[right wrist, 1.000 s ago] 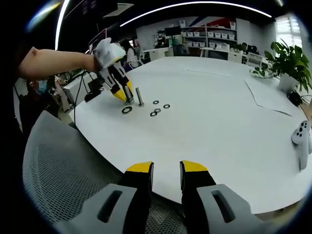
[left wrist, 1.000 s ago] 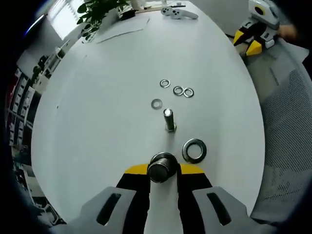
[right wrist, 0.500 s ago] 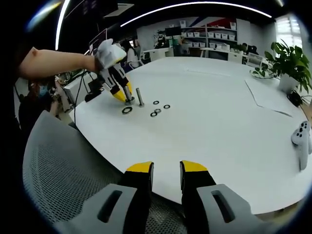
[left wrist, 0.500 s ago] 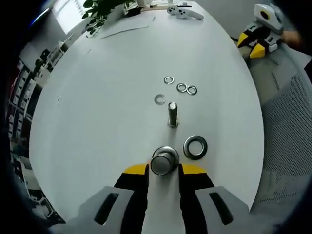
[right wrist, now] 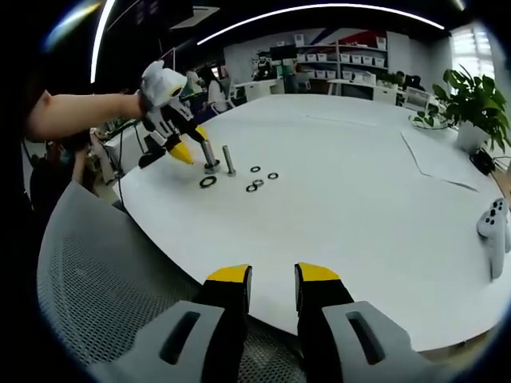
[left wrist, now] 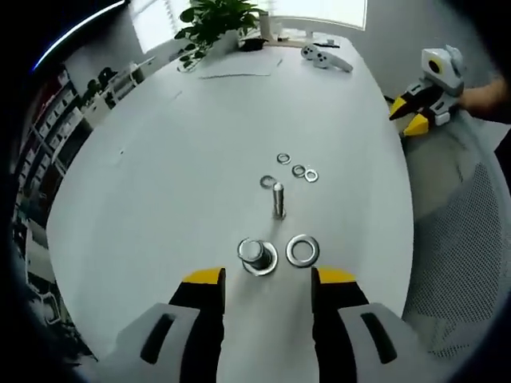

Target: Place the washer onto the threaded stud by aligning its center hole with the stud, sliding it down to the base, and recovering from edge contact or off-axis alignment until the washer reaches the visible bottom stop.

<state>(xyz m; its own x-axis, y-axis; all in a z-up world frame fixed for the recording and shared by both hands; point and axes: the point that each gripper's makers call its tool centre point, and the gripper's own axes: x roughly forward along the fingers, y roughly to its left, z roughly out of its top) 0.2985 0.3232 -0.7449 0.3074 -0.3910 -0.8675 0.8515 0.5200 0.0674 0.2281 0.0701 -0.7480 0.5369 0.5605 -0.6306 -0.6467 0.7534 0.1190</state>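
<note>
On the white table (left wrist: 160, 159) in the left gripper view, the left gripper (left wrist: 262, 281) is spread wide with nothing in it, just short of a stud (left wrist: 255, 254) with a washer (left wrist: 260, 264) down at its base; a loose washer (left wrist: 303, 250) lies beside it, a bare stud (left wrist: 278, 199) stands behind. In the right gripper view, the right gripper (right wrist: 272, 281) hangs near the table edge, jaws narrowly apart and empty, well away from the studs.

An open-plan office: a large white oval surface (right wrist: 359, 215) like a meeting table, a grey mesh office chair (right wrist: 104, 287) pulled up to it, shelving with boxes (right wrist: 359, 60) along the far wall, a potted plant (right wrist: 471, 100), and strip ceiling lights (right wrist: 319, 9).
</note>
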